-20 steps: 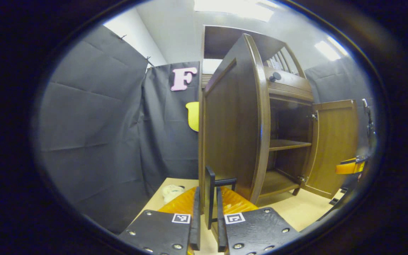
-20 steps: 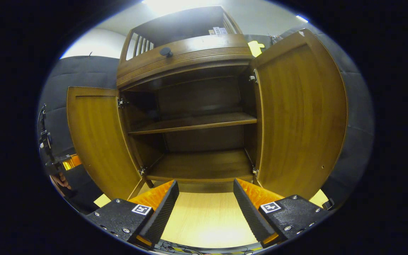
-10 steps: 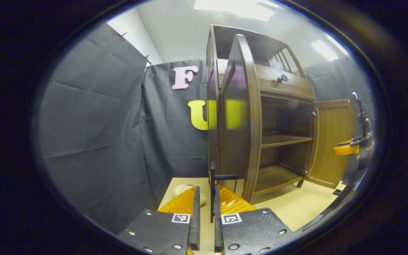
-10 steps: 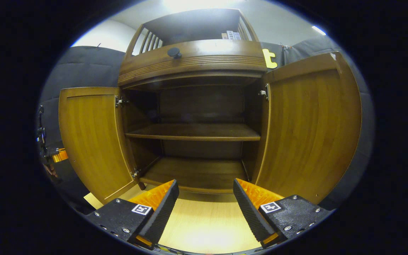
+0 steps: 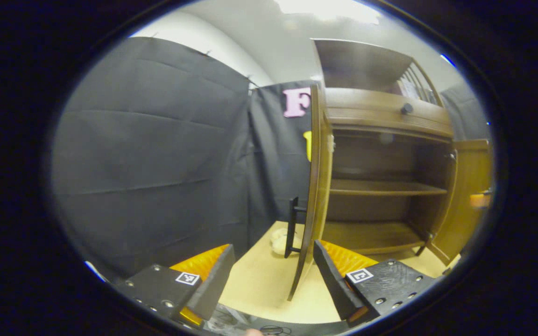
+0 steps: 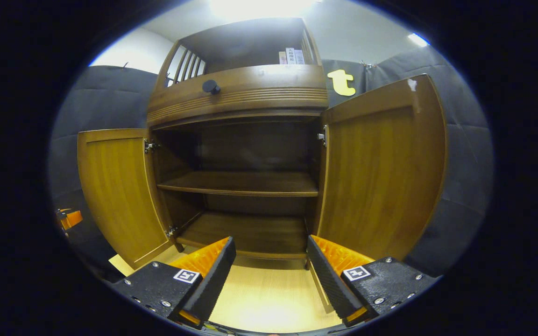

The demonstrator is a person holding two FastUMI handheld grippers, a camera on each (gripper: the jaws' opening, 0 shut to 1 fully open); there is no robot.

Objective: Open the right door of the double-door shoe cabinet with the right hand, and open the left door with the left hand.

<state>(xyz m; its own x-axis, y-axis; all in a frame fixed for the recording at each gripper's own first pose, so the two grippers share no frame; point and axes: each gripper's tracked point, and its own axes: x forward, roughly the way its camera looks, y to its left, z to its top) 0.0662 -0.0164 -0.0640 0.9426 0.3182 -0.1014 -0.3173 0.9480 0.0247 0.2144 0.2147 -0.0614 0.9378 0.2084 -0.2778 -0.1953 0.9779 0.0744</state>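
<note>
both shoe cabinet [image 6: 250, 154] doors swung open, left gripper [image 5: 271, 280] and right gripper [image 6: 271, 270] jaws wide, holding nothing

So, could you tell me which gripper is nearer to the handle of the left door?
Left. The left gripper is open just short of the left door, whose handle stands ahead between its fingers. The right gripper faces the open cabinet from farther back.
</note>
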